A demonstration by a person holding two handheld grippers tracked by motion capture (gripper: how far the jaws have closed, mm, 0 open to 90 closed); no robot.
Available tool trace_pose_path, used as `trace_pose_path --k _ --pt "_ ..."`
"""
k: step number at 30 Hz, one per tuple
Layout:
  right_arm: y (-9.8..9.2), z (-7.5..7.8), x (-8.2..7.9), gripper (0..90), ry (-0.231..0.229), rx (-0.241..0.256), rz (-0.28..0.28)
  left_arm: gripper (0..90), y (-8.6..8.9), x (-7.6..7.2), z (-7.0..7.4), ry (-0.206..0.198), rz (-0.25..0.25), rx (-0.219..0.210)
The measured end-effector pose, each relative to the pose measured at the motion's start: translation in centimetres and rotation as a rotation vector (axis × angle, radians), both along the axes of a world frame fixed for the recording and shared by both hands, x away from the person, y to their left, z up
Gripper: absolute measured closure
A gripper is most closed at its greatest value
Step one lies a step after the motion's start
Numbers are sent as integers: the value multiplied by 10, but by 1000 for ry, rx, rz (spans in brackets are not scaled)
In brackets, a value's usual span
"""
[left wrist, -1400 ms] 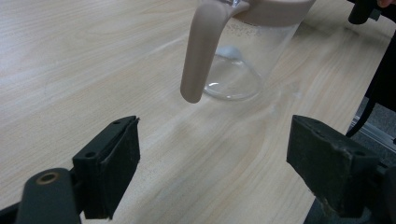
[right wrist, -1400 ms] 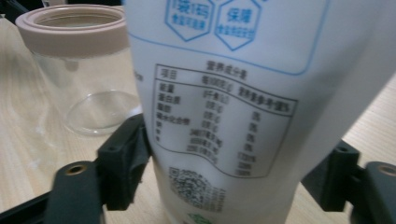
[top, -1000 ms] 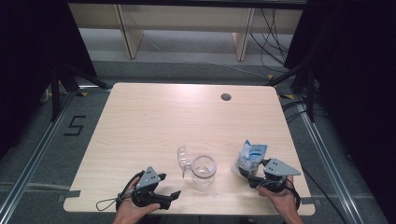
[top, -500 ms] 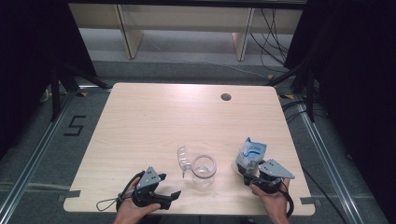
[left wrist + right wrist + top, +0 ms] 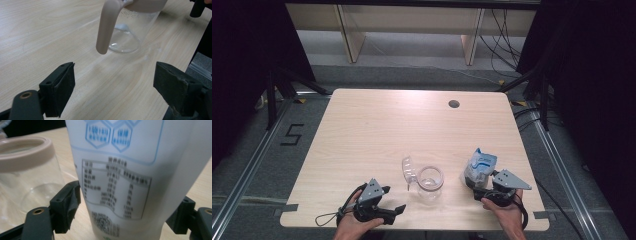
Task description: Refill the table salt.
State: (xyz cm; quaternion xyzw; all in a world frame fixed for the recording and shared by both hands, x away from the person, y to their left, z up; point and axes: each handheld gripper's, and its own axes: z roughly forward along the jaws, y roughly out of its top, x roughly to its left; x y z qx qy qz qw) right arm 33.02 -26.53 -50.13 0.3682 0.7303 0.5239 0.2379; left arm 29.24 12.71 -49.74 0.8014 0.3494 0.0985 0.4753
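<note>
Right gripper (image 5: 482, 186) jaws closed on white pouch (image 5: 480, 167), left gripper (image 5: 393, 202) jaws wide apart, holding nothing, clear jug (image 5: 429, 181) between them near table (image 5: 377, 130) front edge

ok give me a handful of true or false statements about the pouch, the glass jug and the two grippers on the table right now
1. The right gripper has its jaws around the white pouch. True.
2. The left gripper is clamped on the handle of the glass jug. False: its jaws stand wide apart with only bare table between them, and the handle hangs ahead of them.
3. The jug stands upright between the two grippers in the high view. True.
4. The pouch is lying flat on the table. False: it stands upright in the right gripper.
5. The jug is full of liquid. False: its clear body looks empty.
</note>
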Motion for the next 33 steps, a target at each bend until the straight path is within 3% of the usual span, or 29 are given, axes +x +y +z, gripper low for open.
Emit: trace_pose_path --k 4,5,7,8,13,14,16,18,19,20,22,24,26,29,30,32,33 --pt "1 3 0 205 -21 -8 43 171 0 0 0 9 5 -4" --pt "1 3 2 204 -58 -21 50 171 0 0 0 10 6 -6" --pt "2 3 2 208 -19 -10 60 171 0 1 0 -2 -6 2" --pt "2 3 3 212 -41 -14 56 172 -1 0 0 8 2 -4" --pt "3 1 8 214 -44 -21 79 172 -1 0 0 10 6 2" --pt "2 0 9 216 -65 -27 83 172 -1 0 -1 11 2 -3" --pt "2 0 10 224 -52 -32 98 173 -1 0 -1 11 3 -5" --pt "2 -1 10 226 -68 -34 88 173 -1 0 -1 11 3 -6" --pt "2 -1 12 227 -69 -24 112 173 -1 0 0 11 3 -7" --pt "0 -1 14 229 -88 -45 112 173 -1 0 0 11 2 -6" --pt "0 -2 15 236 -70 -29 124 174 -1 0 0 11 3 -6" --pt "-3 -3 17 245 -96 -49 124 173 -1 0 0 11 1 -5" --pt "-3 -3 17 254 -75 -34 127 173 -1 0 0 12 2 -5" --pt "-3 -5 20 262 -94 -46 139 173 0 0 0 10 2 -4" --pt "-3 -6 21 263 -67 -43 170 174 0 0 0 10 2 -4" --pt "-3 -8 22 269 -92 -42 145 174 0 0 0 11 1 -4" --pt "-2 -8 21 275 -64 -35 145 174 0 0 0 10 1 -3"
